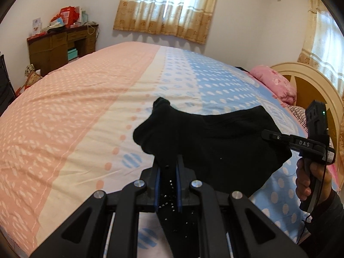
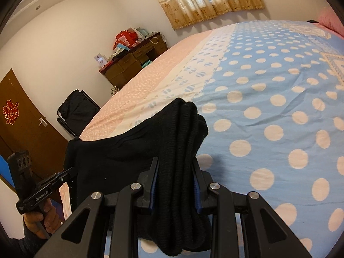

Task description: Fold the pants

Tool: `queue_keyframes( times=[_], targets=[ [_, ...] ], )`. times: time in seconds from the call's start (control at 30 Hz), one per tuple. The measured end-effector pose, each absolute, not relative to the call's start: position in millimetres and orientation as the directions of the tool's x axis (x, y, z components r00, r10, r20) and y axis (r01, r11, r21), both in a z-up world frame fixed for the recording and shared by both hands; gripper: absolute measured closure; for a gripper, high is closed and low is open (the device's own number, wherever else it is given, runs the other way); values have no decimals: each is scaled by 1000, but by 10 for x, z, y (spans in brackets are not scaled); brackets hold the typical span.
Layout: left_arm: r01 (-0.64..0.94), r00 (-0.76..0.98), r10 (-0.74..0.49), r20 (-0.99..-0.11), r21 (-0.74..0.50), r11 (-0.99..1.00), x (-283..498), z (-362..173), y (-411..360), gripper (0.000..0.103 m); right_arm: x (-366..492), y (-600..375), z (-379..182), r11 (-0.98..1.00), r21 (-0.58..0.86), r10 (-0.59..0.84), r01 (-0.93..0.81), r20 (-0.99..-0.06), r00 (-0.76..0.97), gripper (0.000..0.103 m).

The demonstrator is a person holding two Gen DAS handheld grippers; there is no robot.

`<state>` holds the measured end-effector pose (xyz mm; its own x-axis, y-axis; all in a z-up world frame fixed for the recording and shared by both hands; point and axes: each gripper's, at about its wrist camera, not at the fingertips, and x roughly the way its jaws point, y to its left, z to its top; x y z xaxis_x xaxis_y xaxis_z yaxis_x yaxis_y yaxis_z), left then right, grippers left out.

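Observation:
Black pants (image 1: 215,142) hang stretched between my two grippers above the bed. My left gripper (image 1: 167,161) is shut on one bunched end of the pants. My right gripper (image 2: 175,165) is shut on a thick bunch of the other end (image 2: 182,150), with folds hanging below the fingers. The right gripper also shows in the left wrist view (image 1: 268,134) at the right, pinching the fabric edge. The left gripper shows in the right wrist view (image 2: 68,173) at the lower left, holding the far corner.
The bed (image 1: 86,107) has a pink, cream and blue dotted cover. A pink pillow (image 1: 275,81) and a cream headboard (image 1: 311,79) are at the right. A brown desk (image 1: 60,47) with clutter, a black chair (image 2: 77,109) and a brown door (image 2: 21,124) stand beyond the bed.

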<state>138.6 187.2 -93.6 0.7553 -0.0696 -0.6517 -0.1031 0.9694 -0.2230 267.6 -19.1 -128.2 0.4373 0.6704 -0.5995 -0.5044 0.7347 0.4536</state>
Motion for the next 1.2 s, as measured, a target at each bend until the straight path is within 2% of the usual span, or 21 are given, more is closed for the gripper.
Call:
queue_keyframes(
  times=[0.43,0.53,0.67,0.77,0.83,0.9,1.03,1.1,1.2],
  targets=[
    [-120,734,-64,-676,-222,968,1422,-1075,1941,91,2830,-180,-1420,735,472,669,-487,-624,404,75],
    [-127,720,-52,-692,-205,971,1453,-1152,1958,88,2884,-169,-1501,739,477,664,-477,-639,389,74],
    [-167,694,-7,-720,-171,971,1465,-1269,2015,81,2965,-193,-1626,753,486,650,-444,-657,382,69],
    [-175,680,-6,-733,-171,970,1454,-1356,2045,80,2987,-193,-1708,763,477,637,-436,-669,383,66],
    [-180,679,1,-734,-164,970,1437,-1382,2049,78,2990,-197,-1722,767,471,633,-436,-669,390,65],
    [-190,680,21,-732,-149,970,1413,-1395,2047,71,2983,-189,-1725,776,453,620,-439,-674,401,61],
    [-201,680,31,-733,-145,969,1408,-1438,2055,68,2997,-199,-1767,793,435,599,-427,-686,413,55],
    [-216,681,55,-730,-128,968,1404,-1462,2054,57,3004,-238,-1775,791,451,605,-414,-681,414,51],
    [-235,683,82,-725,-113,965,1386,-1455,2053,49,2969,-303,-1745,801,451,594,-394,-677,435,48]
  ],
)
